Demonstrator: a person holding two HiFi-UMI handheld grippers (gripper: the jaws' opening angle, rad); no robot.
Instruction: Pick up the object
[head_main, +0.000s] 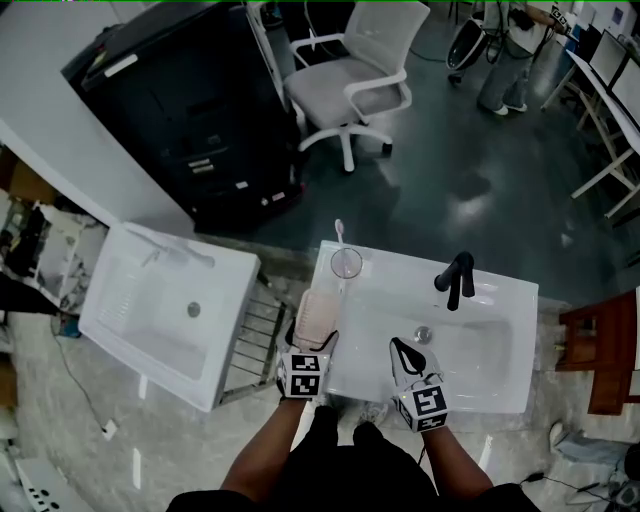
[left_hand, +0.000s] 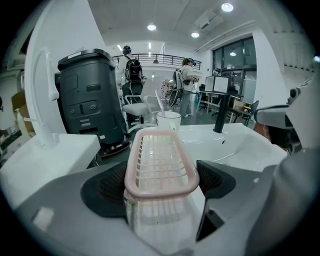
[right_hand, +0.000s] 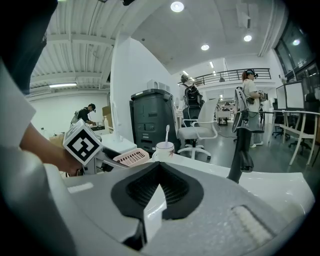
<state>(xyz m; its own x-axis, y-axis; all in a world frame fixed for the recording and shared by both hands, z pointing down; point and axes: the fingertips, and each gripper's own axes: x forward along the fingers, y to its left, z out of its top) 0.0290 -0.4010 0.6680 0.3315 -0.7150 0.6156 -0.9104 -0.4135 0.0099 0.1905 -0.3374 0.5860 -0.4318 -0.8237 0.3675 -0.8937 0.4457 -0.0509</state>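
Head view, from the left: a spare white basin (head_main: 130, 300) lies tilted on the floor, with a wire rack (head_main: 255, 335) between it and the washbasin (head_main: 500, 300) that serves as the surface here. Next comes the left gripper (head_main: 312, 345), whose jaws pinch the near end of a pink slotted basket (head_main: 316, 315). The left gripper view shows the basket's rim clamped between the two black pads and its length running straight out ahead. The basket sits over the washbasin's left rim, just short of a cup (head_main: 346, 264) with a toothbrush (head_main: 339, 232) standing in it. From the right gripper view the basket seems to be angled up off the rim, though I cannot tell for certain that it is fully clear. Further right, the black faucet (head_main: 457, 279) stands at the back of the bowl. The right gripper (head_main: 400, 350) hovers over the bowl's near side with its jaws pressed together and nothing between them.

The grasp looks made, so the step in hand is probably the lift. The next move calls for a steady, level rise, because the basket is held at one end only and its free end could dip or twist in the pads. It should also keep back from the cup, which is close enough ahead to be knocked
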